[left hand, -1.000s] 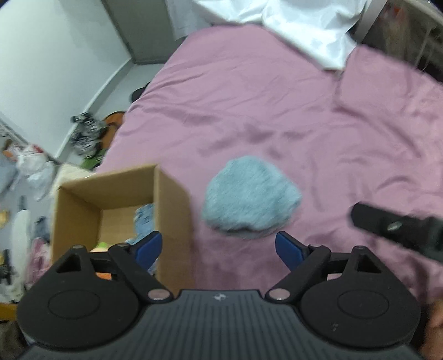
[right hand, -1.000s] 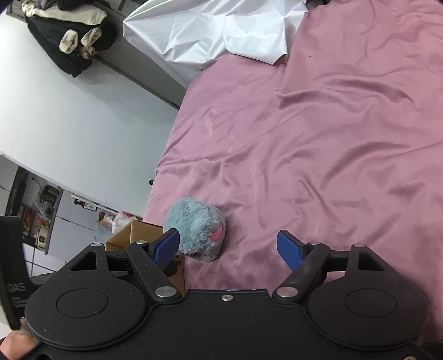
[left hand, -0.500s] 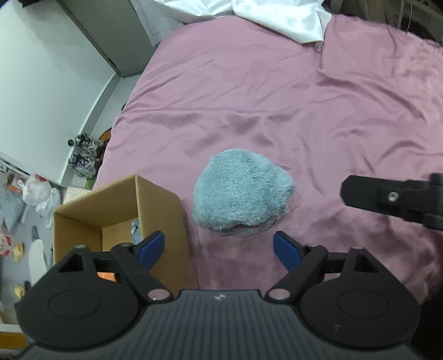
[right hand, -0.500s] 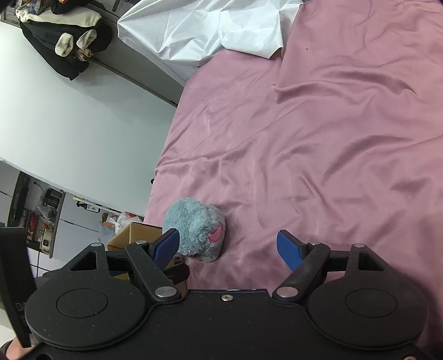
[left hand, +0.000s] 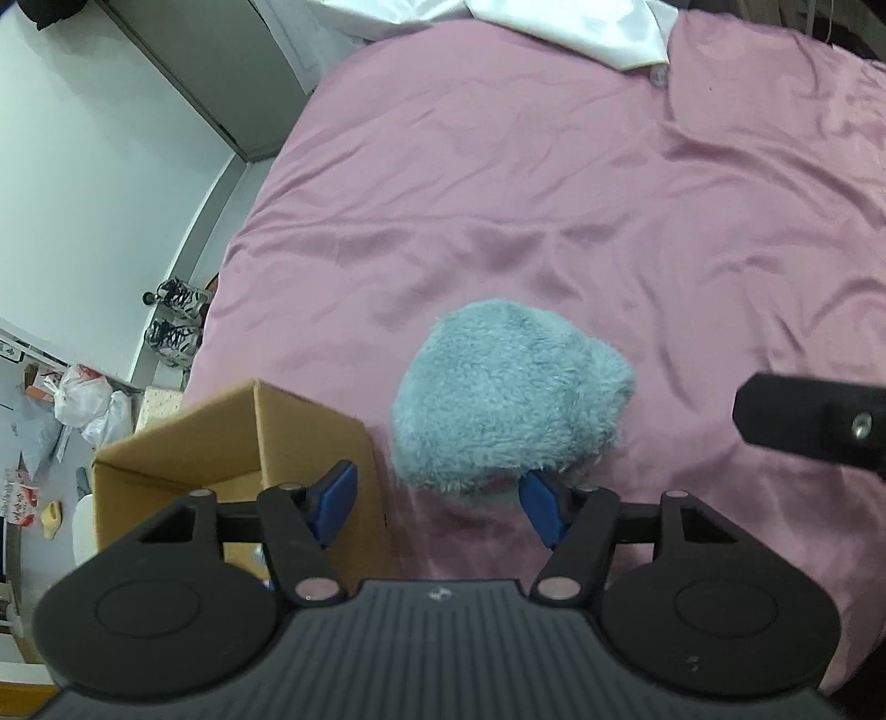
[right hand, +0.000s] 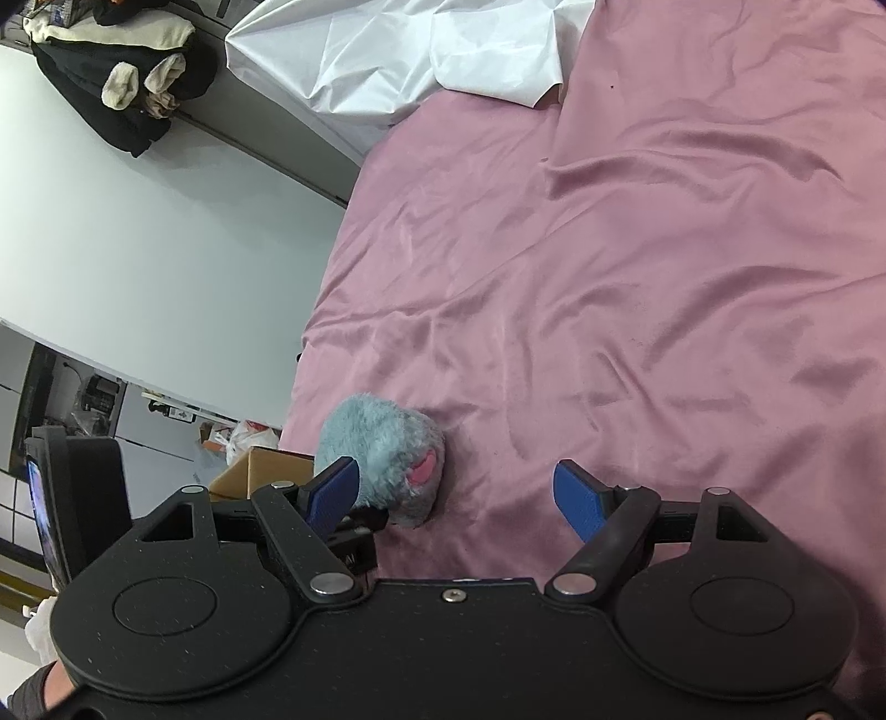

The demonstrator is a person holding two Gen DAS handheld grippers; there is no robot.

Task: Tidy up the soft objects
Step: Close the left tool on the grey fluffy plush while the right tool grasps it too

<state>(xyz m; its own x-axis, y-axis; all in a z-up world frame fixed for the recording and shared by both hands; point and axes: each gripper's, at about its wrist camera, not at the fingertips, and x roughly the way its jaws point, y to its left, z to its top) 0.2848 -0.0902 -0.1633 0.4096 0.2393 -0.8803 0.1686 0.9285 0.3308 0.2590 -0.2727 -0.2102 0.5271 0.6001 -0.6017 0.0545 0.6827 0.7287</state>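
A fluffy light-blue plush toy [left hand: 512, 396] lies on the pink bedsheet [left hand: 554, 194] near the bed's left edge. My left gripper [left hand: 437, 501] is open, its blue pads just short of the toy's near side, the right pad under its fur. In the right wrist view the toy [right hand: 382, 448] shows a pink patch and sits by my right gripper's left pad. My right gripper [right hand: 462, 498] is open and empty above the sheet. An open cardboard box [left hand: 232, 437] stands left of the toy, off the bed edge.
A white sheet [right hand: 398, 50] lies crumpled at the bed's far end. Shoes [left hand: 174, 321] and plastic bags [left hand: 83, 393] lie on the floor left of the bed. Dark clothes [right hand: 122, 72] sit on a ledge. The other gripper's black body [left hand: 814, 423] shows at right.
My left gripper has moved forward to the plush toy, which now sits right at its pads. The right gripper has barely moved.
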